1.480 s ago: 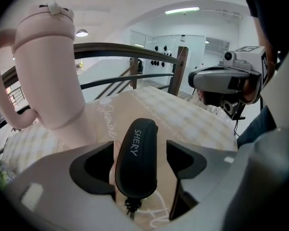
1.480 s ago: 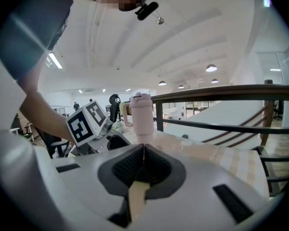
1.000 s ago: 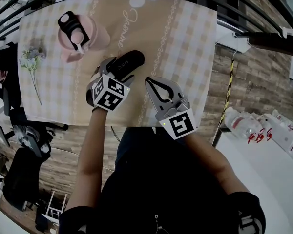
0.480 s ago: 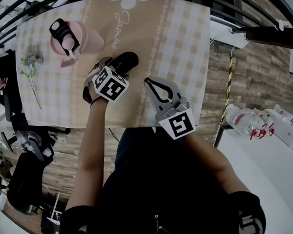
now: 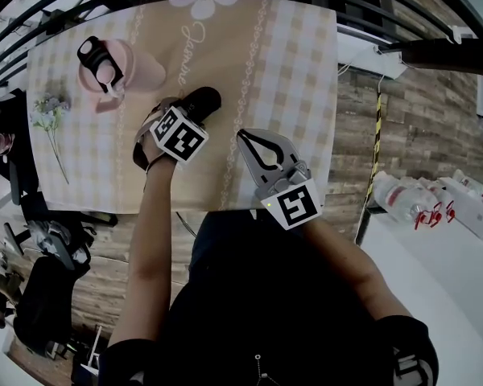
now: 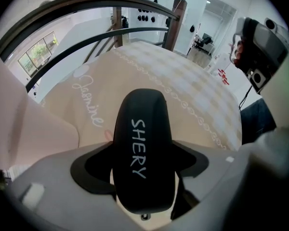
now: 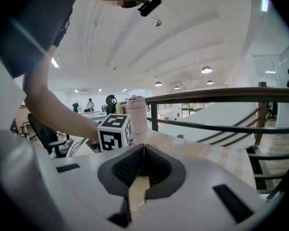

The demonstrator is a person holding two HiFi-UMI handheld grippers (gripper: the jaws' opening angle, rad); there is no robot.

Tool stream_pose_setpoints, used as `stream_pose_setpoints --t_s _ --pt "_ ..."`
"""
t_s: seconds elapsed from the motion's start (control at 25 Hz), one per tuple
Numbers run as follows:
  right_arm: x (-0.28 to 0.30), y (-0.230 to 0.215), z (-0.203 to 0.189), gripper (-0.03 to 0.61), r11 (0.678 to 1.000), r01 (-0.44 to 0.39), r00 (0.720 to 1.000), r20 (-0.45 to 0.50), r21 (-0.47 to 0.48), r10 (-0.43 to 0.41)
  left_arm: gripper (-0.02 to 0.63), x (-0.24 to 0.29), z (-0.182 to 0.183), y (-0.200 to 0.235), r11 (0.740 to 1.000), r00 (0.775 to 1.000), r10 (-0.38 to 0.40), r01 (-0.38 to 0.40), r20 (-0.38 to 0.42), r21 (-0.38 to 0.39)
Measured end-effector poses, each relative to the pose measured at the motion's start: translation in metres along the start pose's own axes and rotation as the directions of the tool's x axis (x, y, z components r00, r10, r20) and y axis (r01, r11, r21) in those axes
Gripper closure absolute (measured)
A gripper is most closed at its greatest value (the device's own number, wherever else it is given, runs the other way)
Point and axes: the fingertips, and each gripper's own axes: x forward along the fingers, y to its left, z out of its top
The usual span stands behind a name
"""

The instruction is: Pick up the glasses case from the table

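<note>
Left gripper points steeply down, its jaws wide and closing around the case at mid-table, pads not yet pressing. Right gripper, jaws together and empty, hovers at the near edge.

Large open-plan office or lab hall, likely upper level. Dark metal railing borders the space, with white sloped surface beyond it. White ceiling carries rows of round recessed lights and strip lamps. Far back: workstations and 2 people standing. Office chair nearer, cables beside it. Wood-plank floor around desk, which wears beige checked cloth. White counter at side holds clear bottles. Black backpack sits on floor.
</note>
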Motion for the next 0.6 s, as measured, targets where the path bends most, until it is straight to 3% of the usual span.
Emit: stream_pose_setpoints --t_s 0.36,0.6 --pt "-0.022 0.006 0.000 0.568 1.000 -0.009 1.000 0.012 -0.006 0.009 0.267 -0.027 0.010 -0.005 0.997 0.995 0.071 -0.071 0.065 -0.012" --pt "-0.037 0.008 0.006 0.568 1.000 -0.016 0.999 0.030 -0.025 0.017 0.269 -0.064 0.020 -0.017 0.987 0.975 0.163 -0.160 0.149 -0.035"
